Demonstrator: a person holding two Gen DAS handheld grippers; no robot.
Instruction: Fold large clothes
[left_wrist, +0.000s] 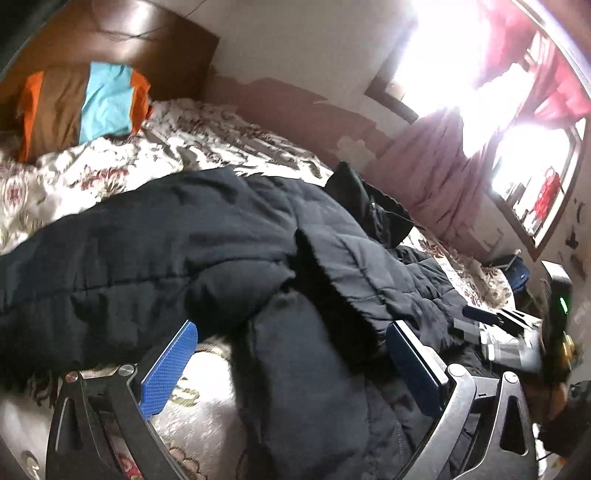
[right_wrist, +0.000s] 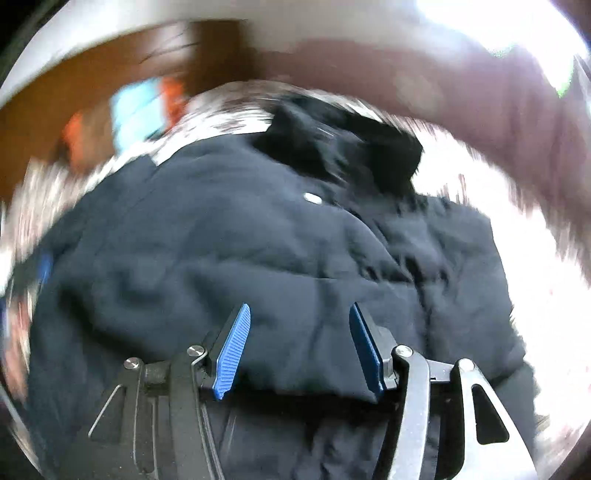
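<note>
Your left gripper (left_wrist: 291, 339) stands wide open in the left wrist view, its blue pads (left_wrist: 168, 363) well apart and gripping nothing. A fold of the dark navy padded coat (left_wrist: 184, 251) lies between the jaws, but neither pad presses on it. That coat sprawls across the bed (left_wrist: 110, 162), which wears a pale floral cover. At the far end, against the brown headboard (left_wrist: 122, 40), leans a pillow (left_wrist: 81, 107) striped orange, brown and light blue. A black piece of the coat (left_wrist: 354, 192) rises at its far edge, near the pink curtain (left_wrist: 436, 177) under the bright window (left_wrist: 443, 55). At the right edge you can see your right gripper (left_wrist: 495, 317) over the coat's edge, with a green light on its body.

From the right wrist view, much blurred, your right gripper (right_wrist: 299, 314) is about half open, its blue pads (right_wrist: 232, 354) parted above the coat (right_wrist: 221, 240) with nothing clamped between them. Coat fabric fills most of the frame beneath the jaws. A small pale oval mark (right_wrist: 312, 198) shows on the coat higher up, below the black piece (right_wrist: 332, 147). Beyond it the bed cover (right_wrist: 221, 118) and the pillow (right_wrist: 140, 110) are only smears.
</note>
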